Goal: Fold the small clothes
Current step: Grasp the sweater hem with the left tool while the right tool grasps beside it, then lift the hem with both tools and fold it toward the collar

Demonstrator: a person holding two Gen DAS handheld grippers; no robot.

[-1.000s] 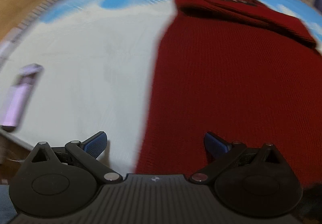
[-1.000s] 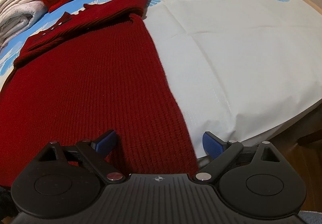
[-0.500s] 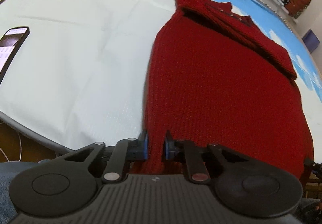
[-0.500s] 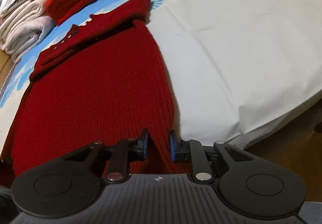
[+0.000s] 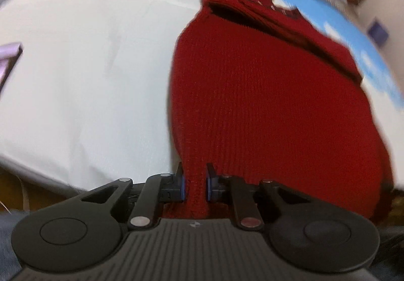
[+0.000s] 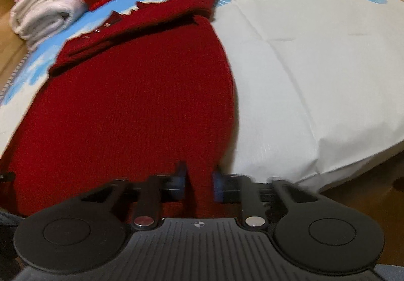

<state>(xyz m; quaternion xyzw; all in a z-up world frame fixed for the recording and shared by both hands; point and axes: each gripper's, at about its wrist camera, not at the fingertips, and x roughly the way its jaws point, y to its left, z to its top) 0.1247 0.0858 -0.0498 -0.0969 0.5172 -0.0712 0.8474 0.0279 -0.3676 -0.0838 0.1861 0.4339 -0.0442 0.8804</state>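
On bed sheet [image 5: 83, 84]: L gripper [image 5: 195, 184] pinching red sweater [image 5: 265, 109] hem; R gripper [image 6: 199, 184] closing on hem.

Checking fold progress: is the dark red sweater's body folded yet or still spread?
Spread: dark red sweater lies flat on the sheet, only its sleeves folded across.

Left gripper [image 5: 195, 184] pinched tight on red sweater [image 5: 272, 109] hem. Right gripper [image 6: 199, 184] squeezing, jaws closing on hem too.
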